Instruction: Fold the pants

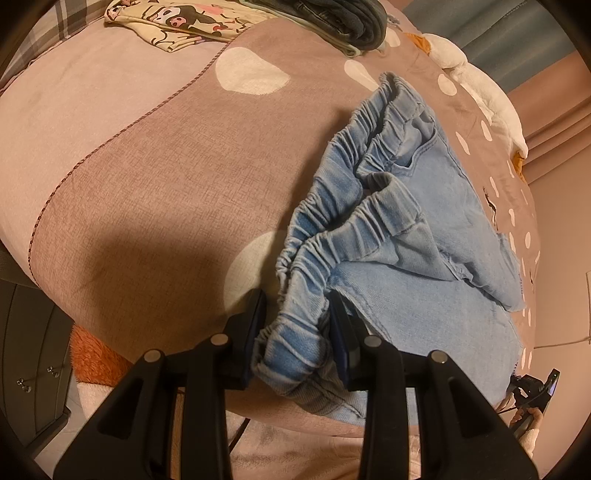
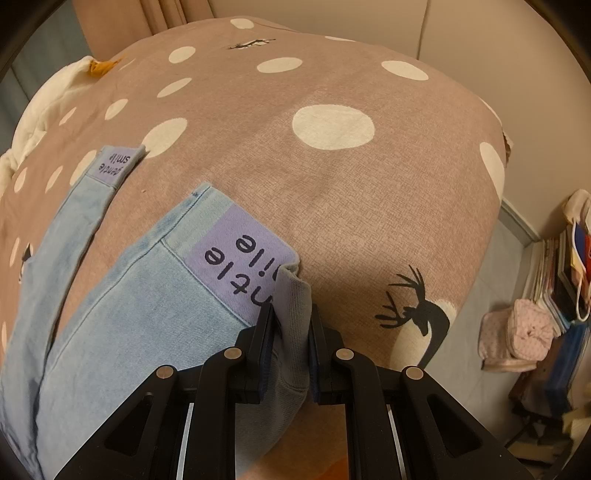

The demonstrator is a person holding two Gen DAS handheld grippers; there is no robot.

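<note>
Nearest the left wrist camera, the left gripper (image 1: 295,325) is pinching the gathered elastic waistband (image 1: 332,229) of one pair of light blue pants (image 1: 417,295), with the bunched cloth pressed between its two pads. The pants are lying on a brown bedcover (image 1: 155,192) printed with white spots, the waistband end turned toward this gripper and the body of the garment spreading away to the right. One pocket opening (image 1: 413,162) is showing just beyond the waistband. Farther off, at the far edge of the bedcover, one cartoon-print cloth (image 1: 173,22) and one heap of dark clothing (image 1: 332,18) are lying side by side. One dark drawer cabinet (image 1: 33,350) is standing beside the bed at lower left.

Nearest the right wrist camera, the right gripper (image 2: 291,328) is pinching the corner of the near leg cuff, its pads pressed close together on the upturned cloth. Two legs are lying flat on the bedcover (image 2: 369,206), apart from each other, each ending in one purple label (image 2: 240,258) with dark lettering; the second label (image 2: 116,162) is lying farther away to the left. One deer print (image 2: 417,310) is showing on the bedcover just right of the gripper. Well apart, on the floor at right, one stack of books (image 2: 554,266) and one pink bundle (image 2: 517,332) are sitting against the wall.
</note>
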